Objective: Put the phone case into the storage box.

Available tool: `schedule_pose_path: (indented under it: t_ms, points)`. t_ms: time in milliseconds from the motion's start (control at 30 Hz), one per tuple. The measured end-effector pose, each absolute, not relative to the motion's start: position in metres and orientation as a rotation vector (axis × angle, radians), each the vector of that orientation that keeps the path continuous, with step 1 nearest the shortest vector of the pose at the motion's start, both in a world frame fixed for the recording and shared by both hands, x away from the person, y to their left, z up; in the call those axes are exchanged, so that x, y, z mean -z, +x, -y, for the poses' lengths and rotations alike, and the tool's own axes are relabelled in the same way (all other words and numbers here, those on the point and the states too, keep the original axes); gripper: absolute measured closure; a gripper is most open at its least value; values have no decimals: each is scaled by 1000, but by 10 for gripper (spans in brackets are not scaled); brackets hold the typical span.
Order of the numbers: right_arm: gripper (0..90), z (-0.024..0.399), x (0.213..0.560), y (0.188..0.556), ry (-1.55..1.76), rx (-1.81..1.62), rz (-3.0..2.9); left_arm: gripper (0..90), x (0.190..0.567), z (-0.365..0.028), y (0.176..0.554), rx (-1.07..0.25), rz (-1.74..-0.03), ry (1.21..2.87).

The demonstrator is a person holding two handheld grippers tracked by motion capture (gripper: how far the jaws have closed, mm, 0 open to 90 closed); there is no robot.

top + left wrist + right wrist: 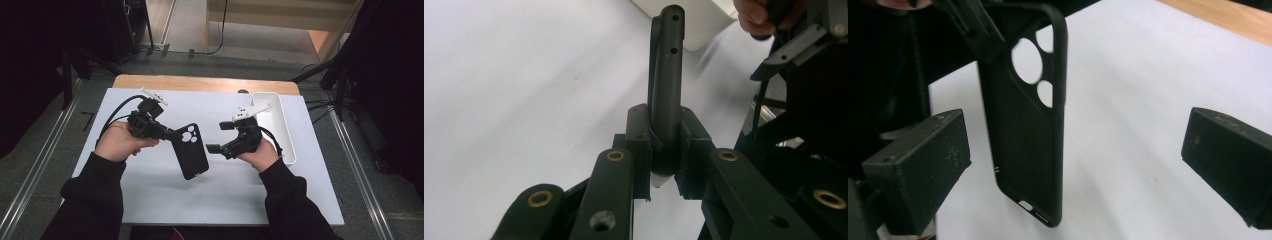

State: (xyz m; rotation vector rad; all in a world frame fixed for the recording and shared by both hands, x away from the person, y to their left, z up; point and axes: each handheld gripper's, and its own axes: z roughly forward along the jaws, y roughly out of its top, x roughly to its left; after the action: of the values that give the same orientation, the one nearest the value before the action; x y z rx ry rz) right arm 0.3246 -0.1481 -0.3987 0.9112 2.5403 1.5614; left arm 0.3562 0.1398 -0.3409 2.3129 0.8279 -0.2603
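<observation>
L gripper (167,133) clamps the black phone case (192,152) by its camera end, lifted off the mat (150,195); R gripper (220,137) gapes wide, nothing in it — handover half done, I judge.

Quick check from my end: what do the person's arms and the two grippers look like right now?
Both forearms wear black long sleeves; the hands are bare. The left gripper and right gripper are black, each with blocky black jaws, a white three-cornered plate on top and a black cable trailing off. Brass-coloured rivets mark the left linkage.
</observation>
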Motion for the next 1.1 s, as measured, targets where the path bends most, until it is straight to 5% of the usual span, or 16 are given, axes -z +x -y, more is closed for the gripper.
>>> schedule_pose_path:
  t_ms: [1100]
  points:
    - [0, 114, 416, 307, 1039, -1499, -2293, 788, 336, -139, 358, 96, -1097, 2244]
